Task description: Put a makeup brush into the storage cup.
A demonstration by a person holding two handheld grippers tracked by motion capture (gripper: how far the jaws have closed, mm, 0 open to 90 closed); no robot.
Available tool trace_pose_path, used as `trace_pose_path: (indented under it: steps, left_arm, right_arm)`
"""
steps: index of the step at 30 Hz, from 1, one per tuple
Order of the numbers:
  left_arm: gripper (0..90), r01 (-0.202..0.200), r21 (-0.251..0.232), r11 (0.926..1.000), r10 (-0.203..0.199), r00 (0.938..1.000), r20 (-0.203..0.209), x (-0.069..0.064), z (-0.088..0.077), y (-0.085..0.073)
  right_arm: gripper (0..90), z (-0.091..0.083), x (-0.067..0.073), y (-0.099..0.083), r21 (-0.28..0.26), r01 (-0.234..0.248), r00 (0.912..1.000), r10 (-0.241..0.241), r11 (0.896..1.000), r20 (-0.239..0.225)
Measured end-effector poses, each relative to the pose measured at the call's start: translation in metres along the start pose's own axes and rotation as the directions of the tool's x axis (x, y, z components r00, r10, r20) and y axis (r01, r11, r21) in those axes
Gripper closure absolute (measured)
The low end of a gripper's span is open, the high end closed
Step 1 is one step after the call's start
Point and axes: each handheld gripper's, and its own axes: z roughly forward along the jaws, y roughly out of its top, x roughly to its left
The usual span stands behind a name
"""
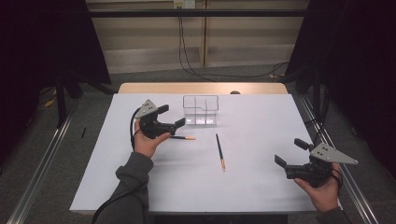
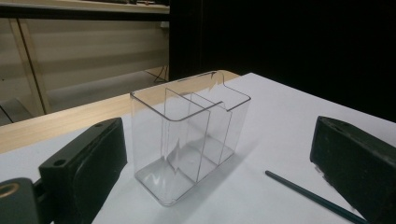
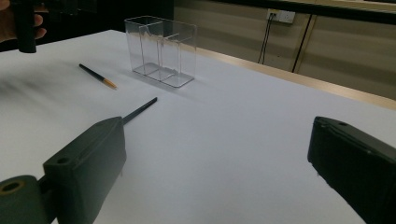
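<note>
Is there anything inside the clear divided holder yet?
No. The clear holder has empty compartments, its floor visible through the walls. Both pencils lie outside on the table: one in front, the other partly covered by the left gripper.

Beyond your white table [image 1: 261, 186], black curtains [image 1: 359, 56] flank a beige wall [image 1: 252, 37]; cables [image 1: 196, 70] cross grey floor [image 1: 154, 77].

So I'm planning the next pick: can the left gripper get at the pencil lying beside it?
Probably yes. The left gripper is open just above the near pencil, with only bare table around it.
</note>
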Motion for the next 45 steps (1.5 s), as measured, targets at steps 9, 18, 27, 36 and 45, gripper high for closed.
trace_pose_path:
  steps: [9, 18, 27, 36, 45]
  left_arm:
    - [3.5, -0.008, 0.015, 0.9998, 0.008, 0.9999, -0.006, 0.003, 0.001, 0.0]
    - [3.5, -0.019, 0.042, 0.999, 0.02, 0.9994, -0.029, 0.005, 0.001, 0.003]
    - [3.5, -0.044, 0.084, 0.9955, 0.046, 0.9987, -0.021, 0.007, 0.002, 0.007]
    - [3.5, -0.06, 0.132, 0.9894, 0.06, 0.9982, -0.001, 0.01, 0.002, 0.011]
    - [3.5, -0.076, 0.197, 0.9775, 0.074, 0.9971, 0.016, 0.011, 0.003, 0.017]
  right_arm:
    - [3.8, 0.0, 0.0, 0.0, 0.002, -0.001, 1.0, 0.001, 1.0, -0.003]
    - [3.9, 0.0, 0.0, 0.0, 0.002, 0.005, 1.0, -0.005, 1.0, 0.0]
    - [3.8, 0.0, 0.001, 0.0, 0.006, 0.005, 1.0, -0.005, 1.0, -0.003]
    - [3.9, 0.0, 0.0, -0.001, 0.008, 0.011, 0.9999, -0.011, 1.0, -0.006]
    - [3.8, 0.0, 0.001, 0.0, 0.012, 0.01, 0.9999, -0.01, 1.0, -0.008]
